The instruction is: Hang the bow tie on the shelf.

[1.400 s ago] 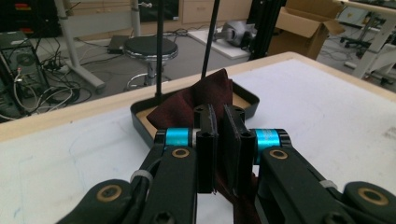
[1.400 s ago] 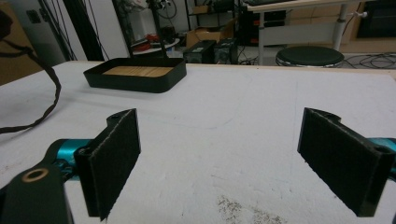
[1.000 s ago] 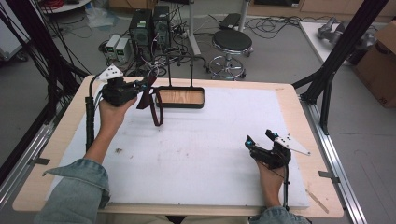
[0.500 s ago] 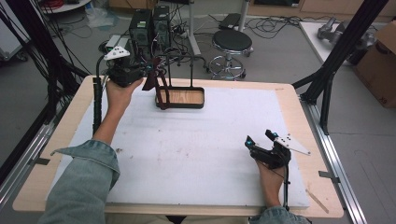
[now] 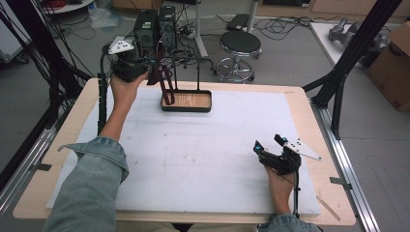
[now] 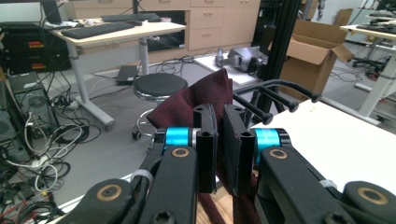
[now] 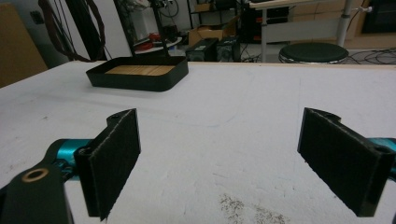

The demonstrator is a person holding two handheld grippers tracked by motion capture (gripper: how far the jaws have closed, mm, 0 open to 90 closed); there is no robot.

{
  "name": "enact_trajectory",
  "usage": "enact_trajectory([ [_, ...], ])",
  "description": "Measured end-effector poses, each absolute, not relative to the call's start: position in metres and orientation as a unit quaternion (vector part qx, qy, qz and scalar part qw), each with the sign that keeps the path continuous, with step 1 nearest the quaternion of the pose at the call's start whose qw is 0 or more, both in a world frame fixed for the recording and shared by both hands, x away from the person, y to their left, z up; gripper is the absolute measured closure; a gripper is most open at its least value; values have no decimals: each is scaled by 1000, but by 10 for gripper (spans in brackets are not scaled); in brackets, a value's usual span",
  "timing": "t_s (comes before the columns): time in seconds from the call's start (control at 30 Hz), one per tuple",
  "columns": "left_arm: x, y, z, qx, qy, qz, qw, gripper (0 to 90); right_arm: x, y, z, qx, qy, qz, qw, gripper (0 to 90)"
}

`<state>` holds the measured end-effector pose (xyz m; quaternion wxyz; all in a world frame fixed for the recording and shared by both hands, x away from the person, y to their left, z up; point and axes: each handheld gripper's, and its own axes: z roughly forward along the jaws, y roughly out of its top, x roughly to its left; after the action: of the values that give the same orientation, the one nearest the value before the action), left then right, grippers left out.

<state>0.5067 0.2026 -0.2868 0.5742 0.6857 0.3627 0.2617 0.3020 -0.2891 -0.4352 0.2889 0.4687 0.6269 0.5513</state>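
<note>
My left gripper (image 5: 149,66) is raised at the far left of the table, shut on a dark red fabric band (image 5: 164,86). The band hangs down in a loop beside the posts of a black stand (image 5: 199,72). In the left gripper view the band (image 6: 201,100) is pinched between the two pads and bulges above them, close to the stand's black hooked prongs (image 6: 280,95). The stand rises from a black tray with a wooden floor (image 5: 193,100). My right gripper (image 5: 269,145) rests on the white mat at the near right, open with nothing between its pads (image 7: 116,158).
A white mat (image 5: 193,154) covers most of the wooden table. Beyond the far edge are a round stool (image 5: 240,42), computer cases (image 5: 154,26) and floor cables. Black frame struts (image 5: 348,53) stand at the right corner. The tray (image 7: 140,72) lies ahead of my right gripper.
My left hand has carried the band up and away from me, toward the stand at the table's far side. The right hand and its gripper have stayed in place.
</note>
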Motion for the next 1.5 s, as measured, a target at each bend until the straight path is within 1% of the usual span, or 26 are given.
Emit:
enact_trajectory([
  [0.37,519,214,-299,690,399,270,540,834,302,-289,-435,467,628,553,287,123],
  [0.77,527,214,-319,699,415,272,515,832,302,-289,-435,467,628,553,286,123],
  [0.83,528,213,-321,703,416,273,508,845,302,-289,-435,467,628,553,286,123],
  [0.87,528,213,-323,703,418,271,507,884,302,-289,-435,467,628,553,286,123],
  [0.93,529,214,-324,702,415,263,515,884,302,-289,-435,468,628,552,285,124],
  [1.13,527,211,-322,705,413,272,508,854,302,-289,-435,467,629,553,285,123],
  [1.5,518,225,-320,700,402,281,519,809,302,-288,-435,468,629,551,285,124],
])
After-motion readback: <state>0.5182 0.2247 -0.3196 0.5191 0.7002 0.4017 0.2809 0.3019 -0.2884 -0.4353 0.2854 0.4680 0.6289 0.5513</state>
